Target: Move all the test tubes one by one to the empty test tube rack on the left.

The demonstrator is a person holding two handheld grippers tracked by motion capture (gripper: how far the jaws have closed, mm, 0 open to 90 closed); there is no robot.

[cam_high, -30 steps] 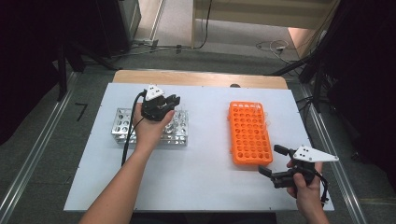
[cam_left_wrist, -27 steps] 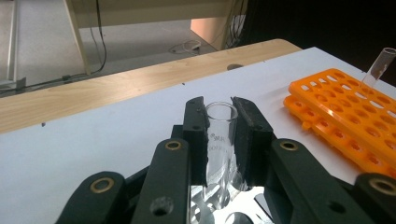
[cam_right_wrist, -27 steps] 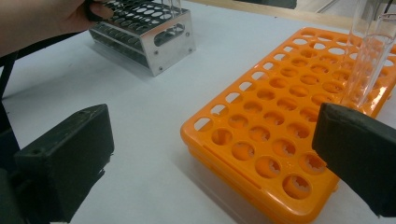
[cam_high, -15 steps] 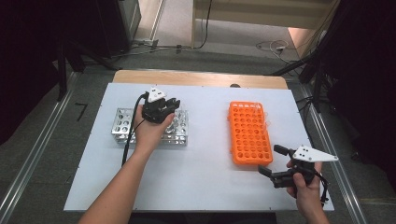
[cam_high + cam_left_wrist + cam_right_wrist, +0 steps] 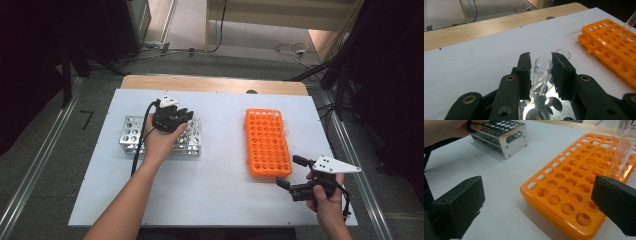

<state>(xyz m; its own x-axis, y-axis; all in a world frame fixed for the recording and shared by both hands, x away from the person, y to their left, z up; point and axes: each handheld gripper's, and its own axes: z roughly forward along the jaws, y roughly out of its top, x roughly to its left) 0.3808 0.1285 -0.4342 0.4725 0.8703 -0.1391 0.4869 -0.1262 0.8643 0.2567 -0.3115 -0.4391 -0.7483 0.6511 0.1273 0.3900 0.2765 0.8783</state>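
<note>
On the white table (image 5: 220, 200), a glass tube (image 5: 541, 75) stands between the just-opening left tongs (image 5: 541, 72); right tongs (image 5: 289, 171) gape empty.

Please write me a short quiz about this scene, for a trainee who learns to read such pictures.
1. True or false: the right gripper holds a test tube.
2. Which rack is under the left gripper? A: orange rack. B: metal rack.
3. What stands between the left gripper's jaws?

Key:
1. False; it is open and empty.
2. B.
3. A glass test tube, standing in the metal rack; the jaws have just been opening.
</note>
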